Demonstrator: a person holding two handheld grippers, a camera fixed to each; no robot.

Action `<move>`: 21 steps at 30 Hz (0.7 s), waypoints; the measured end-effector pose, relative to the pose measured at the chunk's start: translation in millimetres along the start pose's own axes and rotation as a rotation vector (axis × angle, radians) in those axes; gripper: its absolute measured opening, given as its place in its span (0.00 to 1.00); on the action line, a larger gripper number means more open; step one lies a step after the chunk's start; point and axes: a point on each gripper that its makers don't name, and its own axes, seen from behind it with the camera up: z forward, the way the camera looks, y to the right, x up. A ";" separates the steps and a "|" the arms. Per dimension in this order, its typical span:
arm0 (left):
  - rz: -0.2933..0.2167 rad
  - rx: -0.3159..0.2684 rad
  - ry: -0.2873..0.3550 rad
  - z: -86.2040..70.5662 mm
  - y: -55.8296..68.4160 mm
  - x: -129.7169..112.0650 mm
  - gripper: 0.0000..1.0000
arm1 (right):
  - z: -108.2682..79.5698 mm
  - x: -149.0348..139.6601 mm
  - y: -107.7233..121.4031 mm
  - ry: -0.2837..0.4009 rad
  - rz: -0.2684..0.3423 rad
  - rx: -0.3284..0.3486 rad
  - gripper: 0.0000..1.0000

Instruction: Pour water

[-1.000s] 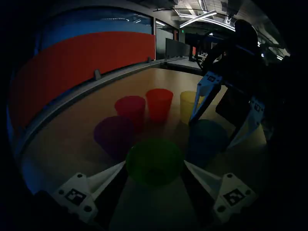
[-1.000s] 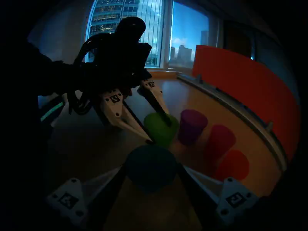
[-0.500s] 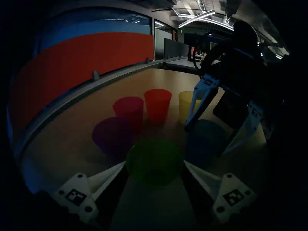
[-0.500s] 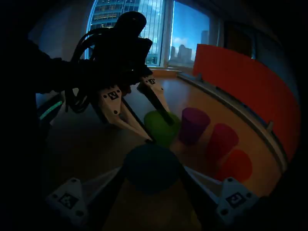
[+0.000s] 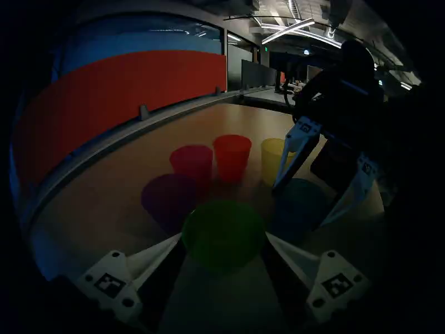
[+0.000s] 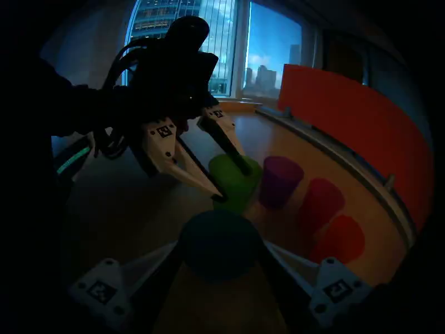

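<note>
The left gripper has its fingers clamped on the green cup, and the right gripper has its fingers clamped on the blue cup. The two cups are near each other over the tabletop. It is too dark to tell which cup holds water. If a cup tips before the rims line up, water would likely spill. A wide swing could knock the purple cup just beside the green one.
</note>
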 end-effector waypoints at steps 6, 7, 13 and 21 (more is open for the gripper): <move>-0.012 0.006 0.025 -9.1 2.0 9.5 0.86 | -8.4 6.2 -3.5 0.023 0.006 -0.005 0.93; -0.013 0.008 0.031 -11.1 2.6 11.9 0.86 | -11.2 8.8 -3.1 0.030 0.010 -0.009 0.93; -0.009 0.023 0.067 -23.0 5.8 26.8 0.86 | -29.3 24.0 1.5 0.073 0.026 -0.042 0.93; -0.002 0.040 0.127 -41.0 13.0 50.9 0.86 | -54.6 38.3 7.5 0.119 0.045 -0.086 0.93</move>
